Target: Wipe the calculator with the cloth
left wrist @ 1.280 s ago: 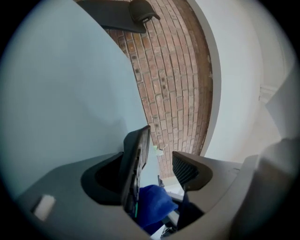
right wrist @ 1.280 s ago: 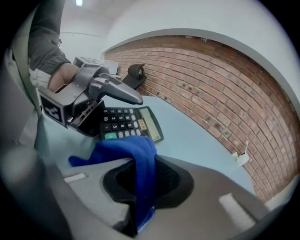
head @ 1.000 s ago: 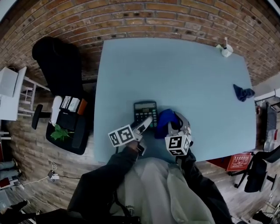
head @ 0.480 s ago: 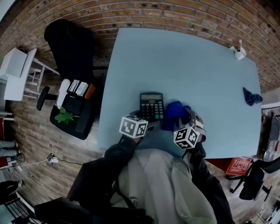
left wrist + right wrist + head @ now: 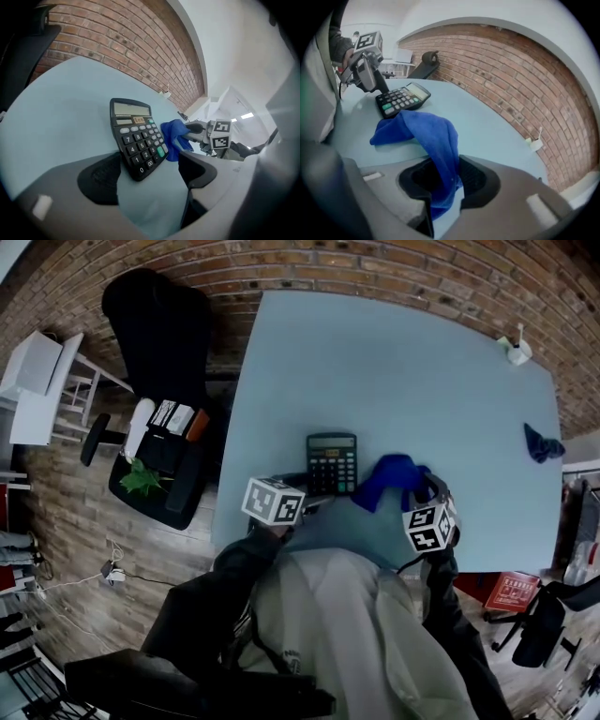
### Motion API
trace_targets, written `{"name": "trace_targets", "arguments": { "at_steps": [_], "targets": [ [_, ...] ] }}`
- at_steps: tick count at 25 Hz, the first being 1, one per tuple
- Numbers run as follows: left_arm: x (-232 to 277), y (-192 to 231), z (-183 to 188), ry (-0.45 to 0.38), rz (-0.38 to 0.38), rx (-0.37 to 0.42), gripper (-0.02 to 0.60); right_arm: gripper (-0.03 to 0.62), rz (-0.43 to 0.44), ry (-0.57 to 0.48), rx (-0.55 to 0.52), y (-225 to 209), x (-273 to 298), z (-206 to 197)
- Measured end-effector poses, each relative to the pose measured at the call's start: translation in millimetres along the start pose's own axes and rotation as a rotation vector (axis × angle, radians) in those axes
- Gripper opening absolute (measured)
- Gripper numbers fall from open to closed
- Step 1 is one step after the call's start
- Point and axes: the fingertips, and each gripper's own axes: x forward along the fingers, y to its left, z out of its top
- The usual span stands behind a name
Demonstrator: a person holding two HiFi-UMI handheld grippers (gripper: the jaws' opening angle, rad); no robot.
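A black calculator (image 5: pixel 332 463) lies flat near the front edge of the pale blue table (image 5: pixel 394 381). In the left gripper view its near corner (image 5: pixel 140 164) sits between the wide jaws of my left gripper (image 5: pixel 149 174). Those jaws are closing, and table still shows between the calculator and the right pad. A blue cloth (image 5: pixel 392 476) lies just right of the calculator. My right gripper (image 5: pixel 443 180) pinches one end of the cloth (image 5: pixel 436 140), which arches up and drapes onto the table. That grip is loosening as the jaws open.
A second dark blue cloth (image 5: pixel 542 442) lies at the table's right edge and a small white object (image 5: pixel 514 351) at its far right corner. Left of the table stand a black office chair (image 5: pixel 155 324) and a floor bin with a plant (image 5: pixel 141 479).
My left gripper has rolled and drawn back to the calculator's near corner. The right gripper has shifted right and lower with the cloth, away from the calculator's side.
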Motion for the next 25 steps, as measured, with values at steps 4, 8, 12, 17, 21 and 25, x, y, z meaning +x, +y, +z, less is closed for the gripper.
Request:
{"name": "trace_targets", "arguments": {
  "at_steps": [4,8,12,17,21,25],
  "targets": [
    [-13,5,-3,-0.058,-0.042,-0.063,0.302,0.117,0.102,0.080,0.053,12,5,-13],
    [-29,5,11,-0.206,-0.122,-0.171,0.214,0.105,0.196,-0.033,0.366,11,-6,0],
    [-42,7,23,-0.323,-0.179,-0.263,0.175,0.114,0.106,-0.101,0.256,-2,-33,39],
    [-43,1,31,-0.374,-0.229,-0.267,0.175,0.120,-0.113,-0.117,-0.294,-6,-46,129],
    [-46,-7,36,-0.426,-0.276,-0.314,0.175,0.118,-0.151,0.030,-0.704,-7,-30,149],
    [-55,-4,33,-0.447,-0.274,-0.325,0.175,0.118,-0.140,0.128,-0.881,-18,-62,143]
  ]
}}
